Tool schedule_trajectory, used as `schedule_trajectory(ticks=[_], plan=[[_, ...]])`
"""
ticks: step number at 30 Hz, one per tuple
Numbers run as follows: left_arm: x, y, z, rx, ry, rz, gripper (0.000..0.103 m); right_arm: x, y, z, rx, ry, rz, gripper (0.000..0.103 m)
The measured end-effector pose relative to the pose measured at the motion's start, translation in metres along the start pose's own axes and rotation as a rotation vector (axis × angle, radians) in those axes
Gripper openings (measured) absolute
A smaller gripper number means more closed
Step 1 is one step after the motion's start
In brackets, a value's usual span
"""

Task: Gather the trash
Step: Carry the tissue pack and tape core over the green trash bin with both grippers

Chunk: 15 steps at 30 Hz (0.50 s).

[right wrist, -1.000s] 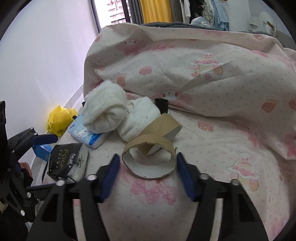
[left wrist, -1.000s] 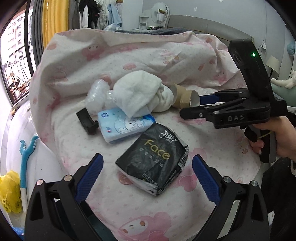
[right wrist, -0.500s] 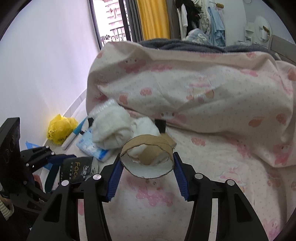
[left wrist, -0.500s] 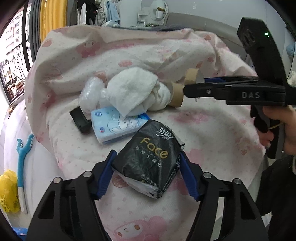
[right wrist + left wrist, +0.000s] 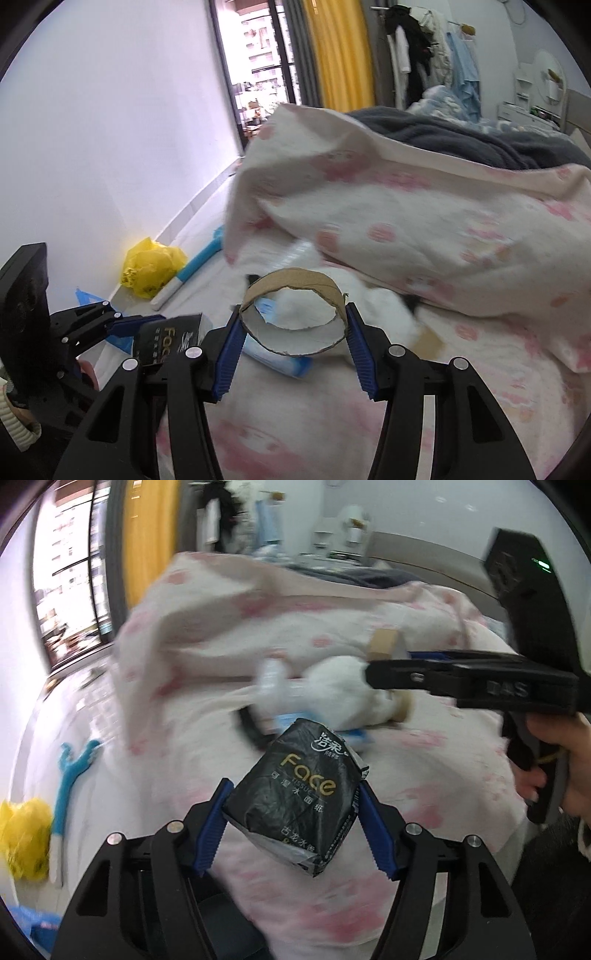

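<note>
You are at the carry-off step: your left gripper (image 5: pixel 291 825) pinches the crumpled black plastic tissue pack with gold lettering (image 5: pixel 295 794) above the pink-patterned bedspread (image 5: pixel 424 775), and your right gripper (image 5: pixel 293 349) clamps the flattened brown cardboard tube ring (image 5: pixel 293 314) by its sides. Next, I judge, both loads need a bin; none shows here. More litter lies on the bed.

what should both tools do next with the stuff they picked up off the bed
Probably carry both toward the yellow bag on the floor: the left tool grips the black tissue pack, the right tool the cardboard tube, both lifted clear.
</note>
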State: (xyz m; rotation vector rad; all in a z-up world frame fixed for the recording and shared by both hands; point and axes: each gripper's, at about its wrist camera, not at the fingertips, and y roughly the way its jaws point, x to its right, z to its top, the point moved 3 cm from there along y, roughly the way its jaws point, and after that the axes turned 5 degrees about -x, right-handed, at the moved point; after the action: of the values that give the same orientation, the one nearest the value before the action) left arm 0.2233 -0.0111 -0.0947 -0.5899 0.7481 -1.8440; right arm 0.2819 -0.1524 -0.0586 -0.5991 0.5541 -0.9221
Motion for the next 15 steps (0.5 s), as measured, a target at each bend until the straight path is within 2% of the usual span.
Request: schedule_trajectory(ticks=[5, 9, 15], plan=[[-0.047, -0.010, -0.011, -0.019, -0.107, 0.085, 0.069, -0.041, 0.018, 0.009, -0.012, -0.047, 0.049, 0.054], [-0.069, -0.017, -0.023, -0.047, -0.132, 0.162, 0.070, -0.068, 0.033, 0.010, -0.034, -0.076, 0.081, 0.054], [-0.103, -0.016, -0.051, -0.140, -0.197, 0.201, 0.070, -0.113, 0.061, 0.007, -0.087, -0.096, 0.161, 0.054]])
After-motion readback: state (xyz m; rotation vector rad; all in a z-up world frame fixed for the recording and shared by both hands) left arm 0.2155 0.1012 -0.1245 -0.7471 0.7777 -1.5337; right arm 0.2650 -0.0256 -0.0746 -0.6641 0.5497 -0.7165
